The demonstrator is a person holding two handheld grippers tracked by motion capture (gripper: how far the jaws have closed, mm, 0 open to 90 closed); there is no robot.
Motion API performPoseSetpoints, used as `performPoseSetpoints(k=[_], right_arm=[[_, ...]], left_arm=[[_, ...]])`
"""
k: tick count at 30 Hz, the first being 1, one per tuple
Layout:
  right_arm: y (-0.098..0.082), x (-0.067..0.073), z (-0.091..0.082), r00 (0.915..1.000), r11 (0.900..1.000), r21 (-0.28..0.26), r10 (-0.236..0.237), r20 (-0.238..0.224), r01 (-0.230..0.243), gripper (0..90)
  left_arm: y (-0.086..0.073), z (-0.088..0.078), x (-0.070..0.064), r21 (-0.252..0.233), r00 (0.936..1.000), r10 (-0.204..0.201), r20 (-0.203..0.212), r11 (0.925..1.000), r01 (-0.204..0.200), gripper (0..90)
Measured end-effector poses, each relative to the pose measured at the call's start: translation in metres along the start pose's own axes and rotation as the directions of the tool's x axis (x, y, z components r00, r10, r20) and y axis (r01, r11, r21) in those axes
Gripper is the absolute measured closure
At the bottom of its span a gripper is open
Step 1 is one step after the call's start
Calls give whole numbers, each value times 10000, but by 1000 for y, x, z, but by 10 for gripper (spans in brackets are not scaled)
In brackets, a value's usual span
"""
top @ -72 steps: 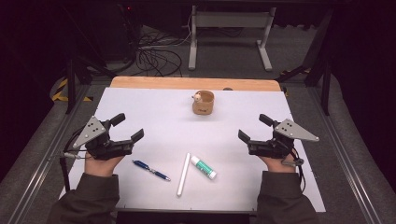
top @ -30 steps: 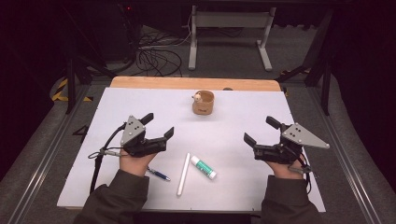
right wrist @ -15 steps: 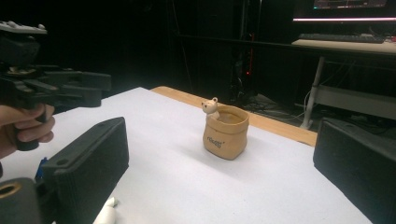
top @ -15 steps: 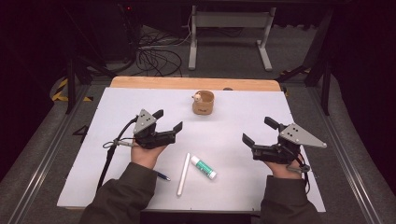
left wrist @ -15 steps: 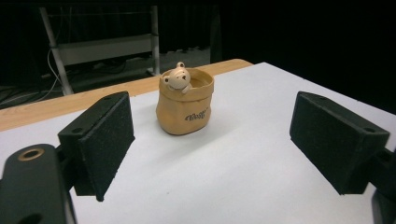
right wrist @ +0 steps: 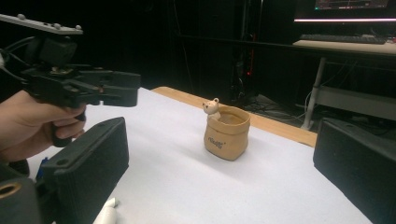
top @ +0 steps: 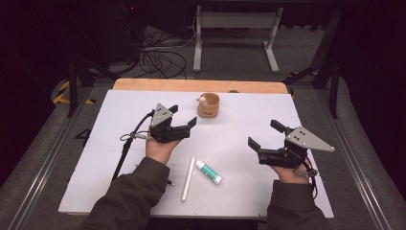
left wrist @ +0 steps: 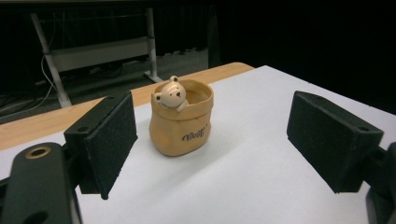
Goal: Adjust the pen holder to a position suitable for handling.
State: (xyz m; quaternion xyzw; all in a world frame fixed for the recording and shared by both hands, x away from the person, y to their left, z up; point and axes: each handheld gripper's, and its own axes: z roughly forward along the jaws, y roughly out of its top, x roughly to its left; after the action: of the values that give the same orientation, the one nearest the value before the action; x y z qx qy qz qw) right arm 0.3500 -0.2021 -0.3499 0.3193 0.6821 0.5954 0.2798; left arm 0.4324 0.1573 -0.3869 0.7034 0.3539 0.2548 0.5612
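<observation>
L gripper (top: 184, 125) level, open, facing cup (top: 208, 105)

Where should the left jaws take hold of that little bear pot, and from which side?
Grip the bear pot across its bulging lower walls, approaching level from the near side, where the left gripper already faces it with jaws open. It stands upright and alone, and the bear head on its rim makes a top grasp awkward.

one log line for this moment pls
left claw: open, empty, near bear pot, not touching | right claw: open, empty | white stick, tube: flat on sheet
</observation>
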Motion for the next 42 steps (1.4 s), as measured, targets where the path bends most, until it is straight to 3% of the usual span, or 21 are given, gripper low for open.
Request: performPoseSetpoints(k=[3, 8, 17, 23, 30, 33, 42], right_arm=[[1, 0, -1, 10000, 10000, -35, 50, -13, -50, 42], [1, -1, -1, 10000, 10000, -30, 62, -45, -62, 41], [1, -1, -1, 10000, 10000, -50, 57, -59, -58, 41], [1, -1, -1, 9999, 10000, -41, 66, -98, -66, 41], [1, -2, -1, 9999, 10000, -35, 84, -115, -85, 41], [0, -3, -1, 9998, 9999, -72, 141, -128, -142, 41], [-1, -3, 0, 9997, 9999, 3, 162, -167, -162, 41]], left_arm=[[1, 7, 0, 17, 10000, 54, -17, 10000, -54, 169], [3, 17, 1, -38, 9997, -209, -100, 9998, 208, 169], [7, 34, 4, -82, 9990, -36, -441, 10000, 32, 177], [7, 47, 6, 174, 9980, 46, -623, 9998, -35, 178], [8, 61, 9, 288, 9973, -309, -663, 9990, 328, 178], [10, 66, 9, 343, 9977, -216, -650, 9991, 239, 181], [14, 87, 8, 480, 9964, -547, -641, 9972, 578, 181]])
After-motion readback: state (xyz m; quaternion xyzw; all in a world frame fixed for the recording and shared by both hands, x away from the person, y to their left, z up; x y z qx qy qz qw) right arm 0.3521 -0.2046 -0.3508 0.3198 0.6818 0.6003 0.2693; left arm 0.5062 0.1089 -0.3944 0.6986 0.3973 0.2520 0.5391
